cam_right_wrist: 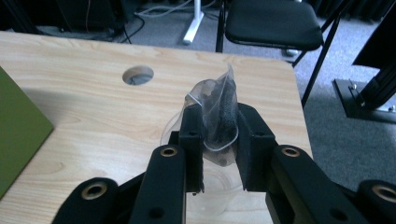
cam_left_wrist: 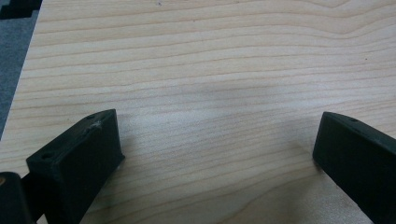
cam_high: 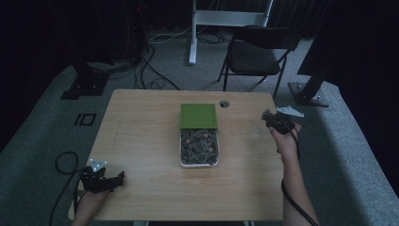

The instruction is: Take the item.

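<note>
Both hand-held tools are matte black plastic: the right gripper has blocky fingers on linkage arms with brass-ringed pivot holes, the left gripper carries a grey three-cornered plate, each trailing a black cable.

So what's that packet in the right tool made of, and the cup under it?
The packet in the right tool looks like thin clear plastic film: it is see-through, creased, and shows dark contents. The cup beneath appears to be clear glossy plastic, possibly glass; the table shows through its wall.
</note>
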Demonstrator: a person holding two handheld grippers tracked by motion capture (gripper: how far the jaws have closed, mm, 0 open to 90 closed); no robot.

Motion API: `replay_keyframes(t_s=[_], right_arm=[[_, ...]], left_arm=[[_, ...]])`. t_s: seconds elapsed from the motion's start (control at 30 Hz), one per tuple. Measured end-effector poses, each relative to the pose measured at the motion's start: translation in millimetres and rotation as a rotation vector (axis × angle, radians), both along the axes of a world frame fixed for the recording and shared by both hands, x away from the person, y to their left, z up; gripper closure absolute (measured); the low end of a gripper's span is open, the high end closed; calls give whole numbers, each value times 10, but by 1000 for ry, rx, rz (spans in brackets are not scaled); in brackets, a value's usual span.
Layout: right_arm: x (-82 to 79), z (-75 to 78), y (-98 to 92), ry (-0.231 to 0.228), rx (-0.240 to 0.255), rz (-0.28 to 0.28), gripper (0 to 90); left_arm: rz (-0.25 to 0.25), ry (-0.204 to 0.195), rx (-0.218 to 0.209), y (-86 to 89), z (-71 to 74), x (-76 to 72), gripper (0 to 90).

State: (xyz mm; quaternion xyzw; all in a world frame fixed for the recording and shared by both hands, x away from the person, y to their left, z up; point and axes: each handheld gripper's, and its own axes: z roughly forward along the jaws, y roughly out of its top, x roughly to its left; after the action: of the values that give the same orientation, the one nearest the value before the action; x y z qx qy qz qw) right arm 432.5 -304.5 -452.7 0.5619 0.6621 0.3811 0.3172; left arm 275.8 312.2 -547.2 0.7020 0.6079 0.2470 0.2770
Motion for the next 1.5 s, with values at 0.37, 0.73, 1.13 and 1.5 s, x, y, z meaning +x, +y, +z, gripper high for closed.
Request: replay_keyframes(t_s=[0.37,0.73,1.13,1.5], right_arm=[[31,-56,6,16,24,-15,690],[-13,73,-16,-10,27,-7,565],[-209,125,-7,-30,11,35,534],[-463,38,-7,-55,16,53,504]], left_arm=[[0,0,0,0,0,0,17],[0,0,0,0,0,0,16],[0,0,0,0,0,0,16],[0,0,0,0,0,0,16]])
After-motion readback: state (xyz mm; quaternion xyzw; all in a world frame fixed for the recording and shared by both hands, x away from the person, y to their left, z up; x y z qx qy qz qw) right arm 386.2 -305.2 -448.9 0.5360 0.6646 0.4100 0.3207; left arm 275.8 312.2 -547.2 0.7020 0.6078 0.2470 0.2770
